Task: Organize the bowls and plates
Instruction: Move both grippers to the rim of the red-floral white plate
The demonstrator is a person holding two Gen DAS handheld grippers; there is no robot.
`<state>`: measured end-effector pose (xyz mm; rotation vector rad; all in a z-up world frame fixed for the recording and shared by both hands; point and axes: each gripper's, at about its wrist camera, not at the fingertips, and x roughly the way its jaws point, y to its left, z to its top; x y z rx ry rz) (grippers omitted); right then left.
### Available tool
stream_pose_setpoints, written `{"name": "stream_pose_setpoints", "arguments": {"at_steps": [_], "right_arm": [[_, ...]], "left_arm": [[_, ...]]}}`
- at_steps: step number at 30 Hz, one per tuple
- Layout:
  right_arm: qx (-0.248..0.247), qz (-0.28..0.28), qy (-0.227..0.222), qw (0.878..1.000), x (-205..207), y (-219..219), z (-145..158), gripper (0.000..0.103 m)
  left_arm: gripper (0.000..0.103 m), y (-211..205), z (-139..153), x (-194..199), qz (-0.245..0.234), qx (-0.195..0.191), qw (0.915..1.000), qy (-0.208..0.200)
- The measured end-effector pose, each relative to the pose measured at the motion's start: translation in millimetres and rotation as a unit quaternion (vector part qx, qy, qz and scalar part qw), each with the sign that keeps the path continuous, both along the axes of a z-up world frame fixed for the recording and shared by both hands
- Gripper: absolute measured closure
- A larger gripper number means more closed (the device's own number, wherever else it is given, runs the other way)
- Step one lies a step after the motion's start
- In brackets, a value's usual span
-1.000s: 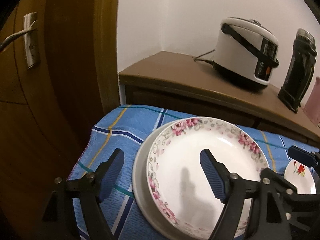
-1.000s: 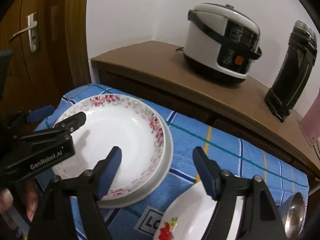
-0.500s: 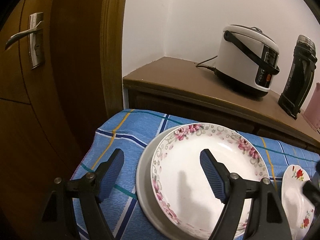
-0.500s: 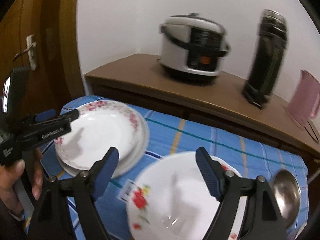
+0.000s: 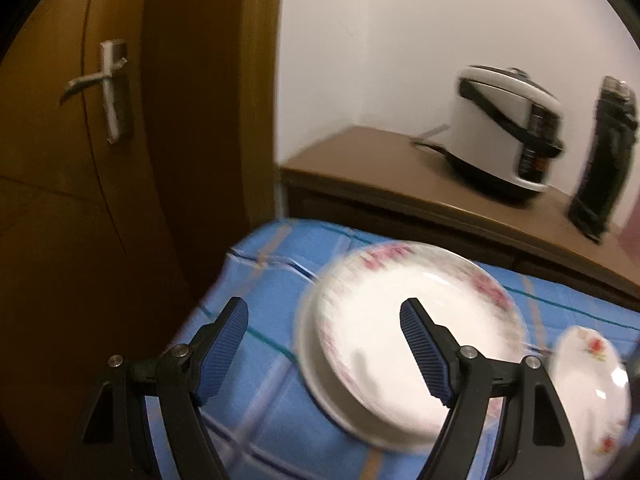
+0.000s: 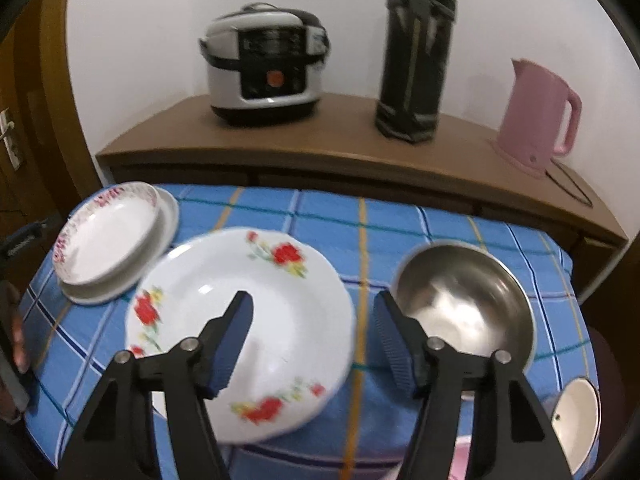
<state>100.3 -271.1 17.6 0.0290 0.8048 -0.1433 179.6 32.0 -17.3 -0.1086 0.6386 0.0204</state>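
A white plate with red flowers (image 6: 240, 300) lies on the blue checked cloth (image 6: 400, 232). My right gripper (image 6: 312, 316) hovers over its right rim, jaws closing. One finger is over the plate and the other is just outside the rim; the pads do not press on it. To its left a pink-flowered plate (image 6: 104, 240) sits stacked on a plain white plate (image 6: 168, 220). My left gripper (image 5: 322, 336) stands open above the left edge of that stack (image 5: 416, 332), holding nothing. The red-flowered plate (image 5: 588, 384) shows at the right in the left wrist view.
A steel bowl (image 6: 464, 304) sits right of the red-flowered plate, and a small white bowl (image 6: 576, 420) near the front right corner. Behind the table a wooden sideboard (image 6: 344, 144) carries a rice cooker (image 6: 264, 64), a black flask (image 6: 416, 52) and a pink kettle (image 6: 536, 116). A door (image 5: 104, 84) stands left.
The right gripper has swung right, from the pink-flowered stack to the red-flowered plate, and its jaws have narrowed. The left gripper has drawn back a little from the stack, still open.
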Motion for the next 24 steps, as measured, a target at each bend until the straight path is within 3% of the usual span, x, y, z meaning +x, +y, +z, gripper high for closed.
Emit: {"name": "stream_pose_setpoints", "arguments": {"at_steps": [6, 9, 16, 24], "right_arm": [[0.006, 0.014, 0.038, 0.999, -4, -11, -3, 0.042], [0.019, 0.007, 0.059, 0.998, -1, -24, -6, 0.051], [0.015, 0.045, 0.04, 0.998, -9, -17, 4, 0.062], [0.018, 0.07, 0.074, 0.995, 1, -11, -10, 0.065]], "left_arm": [[0.023, -55, 3, -27, -0.082, 0.019, 0.9962, 0.021], [0.023, -85, 2, -35, -0.132, 0.029, 0.9904, 0.027], [0.023, -113, 1, -48, -0.181, 0.032, 0.9826, 0.023], [0.026, -126, -7, -51, -0.205, 0.045, 0.9773, 0.03]]}}
